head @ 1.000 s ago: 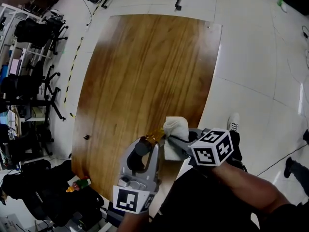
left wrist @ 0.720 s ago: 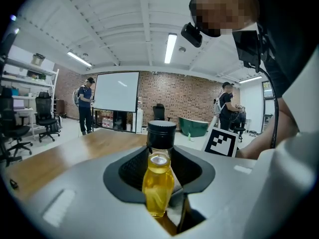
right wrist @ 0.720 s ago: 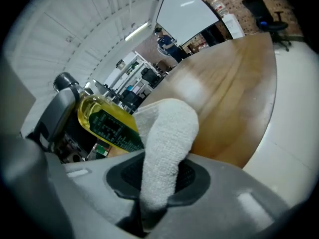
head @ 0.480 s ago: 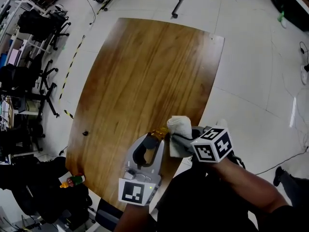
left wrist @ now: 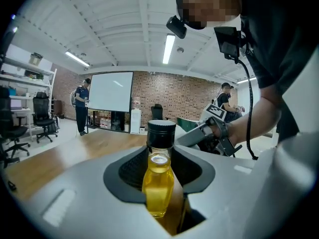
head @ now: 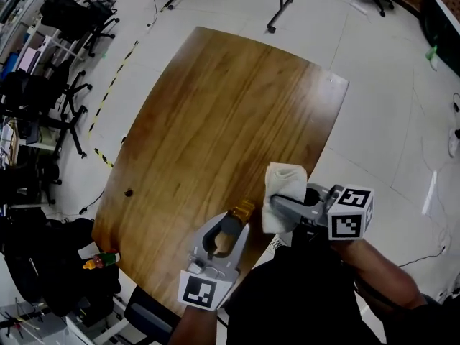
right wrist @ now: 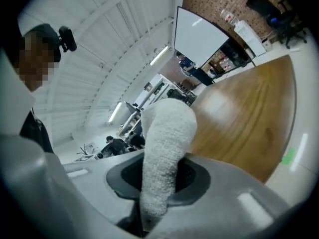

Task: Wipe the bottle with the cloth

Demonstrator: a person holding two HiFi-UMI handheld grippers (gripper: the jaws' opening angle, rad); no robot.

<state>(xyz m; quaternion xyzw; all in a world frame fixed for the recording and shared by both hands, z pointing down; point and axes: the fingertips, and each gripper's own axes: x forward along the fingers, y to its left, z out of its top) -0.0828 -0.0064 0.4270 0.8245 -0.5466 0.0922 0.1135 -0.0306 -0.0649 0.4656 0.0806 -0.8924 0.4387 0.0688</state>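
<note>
At the far left of the head view, dark chairs (head: pixel 43 99) stand on the floor beside the wooden worktop (head: pixel 230 106), and a small dark object (head: pixel 129 191) lies near the worktop's left edge. The left tool (head: pixel 237 221) is held over the worktop's near edge and is clenched on the bottle (head: pixel 244 208). The left gripper view shows the bottle upright between the jaws, with yellow liquid inside and a black cap, gripped at its body. To the right, the cloth (head: pixel 285 182) is near the bottle, but a narrow gap shows between them. The cloth is white and bunched, and it sticks out past the tips of the right tool (head: pixel 277 205), which is clamped on it. The right gripper view shows the cloth pinched between both jaws. The person's arm (head: pixel 374 264) leads away to the lower right.
</note>
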